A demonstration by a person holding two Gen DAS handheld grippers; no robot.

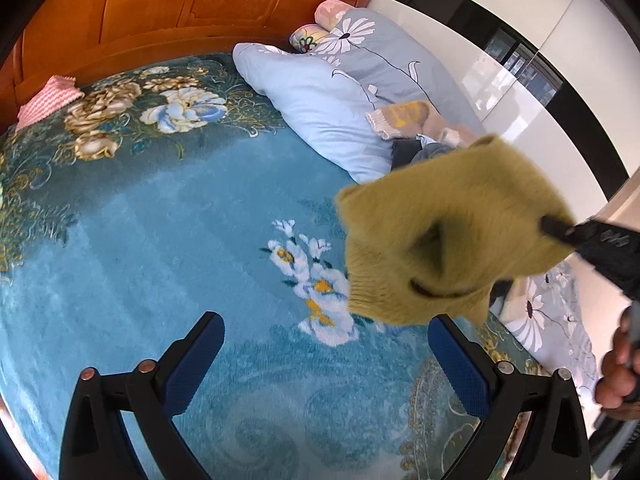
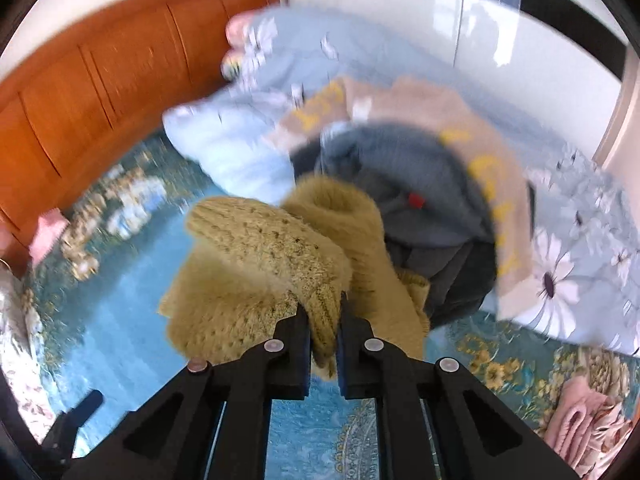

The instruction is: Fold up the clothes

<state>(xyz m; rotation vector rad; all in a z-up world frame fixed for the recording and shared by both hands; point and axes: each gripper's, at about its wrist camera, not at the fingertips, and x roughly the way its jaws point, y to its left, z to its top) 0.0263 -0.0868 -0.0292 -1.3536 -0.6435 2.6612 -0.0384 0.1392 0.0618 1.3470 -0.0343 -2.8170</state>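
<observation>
An olive-green knitted sweater (image 1: pixel 448 232) hangs in the air above the bed, to the right in the left wrist view. My right gripper (image 2: pixel 323 324) is shut on a fold of this sweater (image 2: pixel 256 256) and lifts it off the pile. The right gripper also shows in the left wrist view (image 1: pixel 552 226), biting the sweater's right edge. My left gripper (image 1: pixel 326 344) is open and empty over the blue floral blanket (image 1: pixel 160 240), just below and left of the sweater.
A pile of clothes lies behind the sweater: a grey garment (image 2: pixel 412 184) and a beige one with yellow letters (image 2: pixel 492 176). Light-blue pillows (image 1: pixel 320 96) and a wooden headboard (image 1: pixel 160 4) are at the back. A pink cloth (image 1: pixel 48 100) lies far left.
</observation>
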